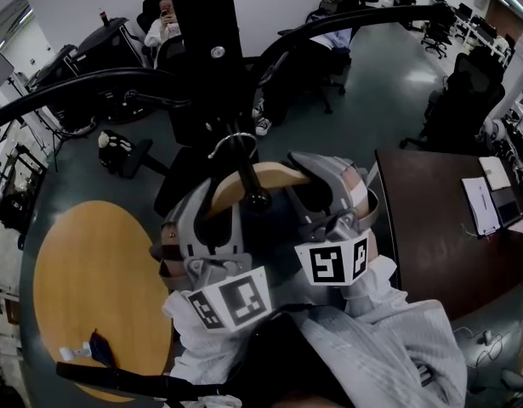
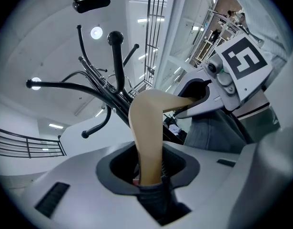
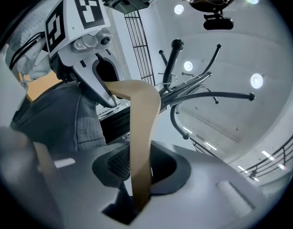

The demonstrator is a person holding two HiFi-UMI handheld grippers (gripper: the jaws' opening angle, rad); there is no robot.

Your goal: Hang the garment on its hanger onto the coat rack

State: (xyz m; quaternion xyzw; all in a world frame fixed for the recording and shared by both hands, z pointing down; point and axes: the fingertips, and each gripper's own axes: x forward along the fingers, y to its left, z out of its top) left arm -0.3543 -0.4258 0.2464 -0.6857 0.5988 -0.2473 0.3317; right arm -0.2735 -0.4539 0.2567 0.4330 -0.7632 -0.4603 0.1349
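Observation:
A wooden hanger (image 1: 263,179) carries a dark grey garment (image 1: 270,228), and both grippers hold it up close to the black coat rack (image 1: 206,49). My left gripper (image 1: 212,221) is shut on the hanger's left arm (image 2: 146,137), with garment cloth (image 2: 156,197) bunched at its jaws. My right gripper (image 1: 329,201) is shut on the right arm (image 3: 141,137). The metal hook (image 1: 231,143) sits right by the rack's pole, under its curved arms (image 1: 91,87). I cannot tell whether the hook rests on anything. The rack's prongs (image 2: 115,66) (image 3: 177,75) rise beyond each gripper (image 2: 148,178) (image 3: 139,175).
A round wooden table (image 1: 91,287) stands at lower left, with a small item near its edge. A dark desk (image 1: 431,228) with papers is at the right. Office chairs (image 1: 461,100) and seated people (image 1: 163,24) are on the floor beyond the rack.

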